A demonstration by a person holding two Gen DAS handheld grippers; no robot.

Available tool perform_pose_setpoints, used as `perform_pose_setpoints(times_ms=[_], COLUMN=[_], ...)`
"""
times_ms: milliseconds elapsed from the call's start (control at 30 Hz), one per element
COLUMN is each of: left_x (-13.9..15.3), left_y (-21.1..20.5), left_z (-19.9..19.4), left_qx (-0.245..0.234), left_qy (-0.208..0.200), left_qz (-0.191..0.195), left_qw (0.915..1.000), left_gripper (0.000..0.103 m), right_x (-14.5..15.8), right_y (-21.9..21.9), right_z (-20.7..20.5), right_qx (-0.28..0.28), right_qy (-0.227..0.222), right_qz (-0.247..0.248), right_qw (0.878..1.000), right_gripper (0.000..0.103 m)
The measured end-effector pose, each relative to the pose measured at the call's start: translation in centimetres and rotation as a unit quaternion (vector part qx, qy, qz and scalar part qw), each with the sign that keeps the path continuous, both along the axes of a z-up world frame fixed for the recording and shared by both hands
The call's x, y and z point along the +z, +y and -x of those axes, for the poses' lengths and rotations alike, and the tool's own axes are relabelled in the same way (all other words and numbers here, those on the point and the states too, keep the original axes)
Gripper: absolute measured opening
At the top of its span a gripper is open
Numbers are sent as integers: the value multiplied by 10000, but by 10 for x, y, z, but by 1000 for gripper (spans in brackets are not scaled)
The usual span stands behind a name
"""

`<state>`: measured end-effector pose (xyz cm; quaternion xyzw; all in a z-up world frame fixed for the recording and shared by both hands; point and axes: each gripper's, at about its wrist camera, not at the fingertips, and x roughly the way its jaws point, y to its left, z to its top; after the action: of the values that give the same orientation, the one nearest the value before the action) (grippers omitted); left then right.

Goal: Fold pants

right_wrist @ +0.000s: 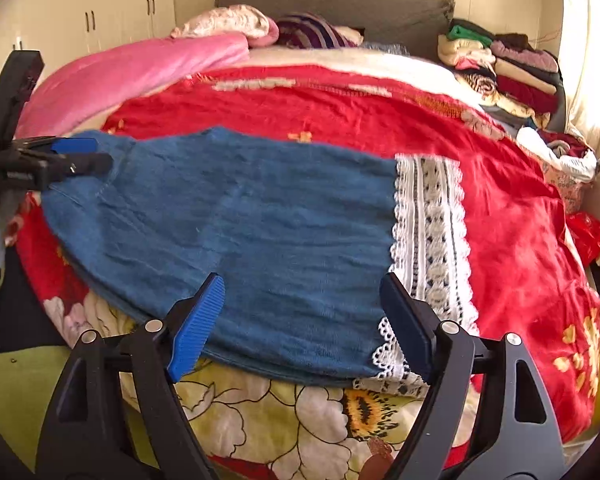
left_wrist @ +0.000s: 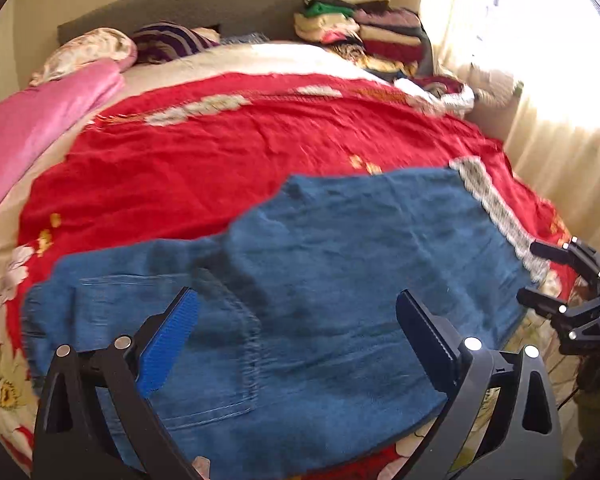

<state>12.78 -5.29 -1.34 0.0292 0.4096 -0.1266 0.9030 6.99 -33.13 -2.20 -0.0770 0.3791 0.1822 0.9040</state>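
Blue denim pants (left_wrist: pixel 320 248) lie flat and folded across the near part of a red bedspread (left_wrist: pixel 220 152). A back pocket (left_wrist: pixel 204 344) shows at their left end, and a white lace hem (right_wrist: pixel 428 232) runs along their right end. My left gripper (left_wrist: pixel 296 296) hovers open over the pocket end with nothing pinched between its pads. My right gripper (right_wrist: pixel 303 280) stands open over the pants (right_wrist: pixel 260 220) beside the lace, holding nothing. Each gripper appears in the other's view: the right gripper (left_wrist: pixel 540 276) by the lace hem (left_wrist: pixel 496 208), the left gripper (right_wrist: pixel 84 156) at the far left end.
A pink blanket (right_wrist: pixel 140 76) and pillows (right_wrist: pixel 236 20) lie at the head of the bed by a grey headboard (right_wrist: pixel 360 4). Stacks of folded clothes (right_wrist: pixel 512 68) fill the far right corner. A flowered quilt (right_wrist: pixel 300 412) hangs over the near edge. A bright curtain (left_wrist: pixel 540 60) is on the right.
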Motion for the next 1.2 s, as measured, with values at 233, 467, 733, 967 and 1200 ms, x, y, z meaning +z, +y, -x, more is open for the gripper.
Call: perform_pose_setpoints(times_ms=[233, 467, 733, 967, 1200], left_x=[-48, -30, 14, 34, 49], left_y=[-1, 9, 0, -18, -43], left_z=[-9, 2, 14, 8, -7], left_qx=[-14, -45, -202, -342, -552], left_qy=[437, 319, -76, -140, -134], left_qz=[-751, -217, 22, 52, 108], left_qw=[9962, 9992, 9998, 9993, 9983], left_gripper=[99, 98, 98, 98, 98], right_x=[-29, -10, 25, 40, 42], right_y=[-7, -10, -42, -69, -86], right_z=[-6, -1, 9, 12, 16], right_qx=[-77, -77, -523, -908, -1143], right_qy=[581, 411, -123, -426, -521], right_qz=[-49, -327, -370, -554, -667], right_qw=[9983, 9986, 9979, 9934, 9898], right_gripper=[73, 77, 84, 88, 89])
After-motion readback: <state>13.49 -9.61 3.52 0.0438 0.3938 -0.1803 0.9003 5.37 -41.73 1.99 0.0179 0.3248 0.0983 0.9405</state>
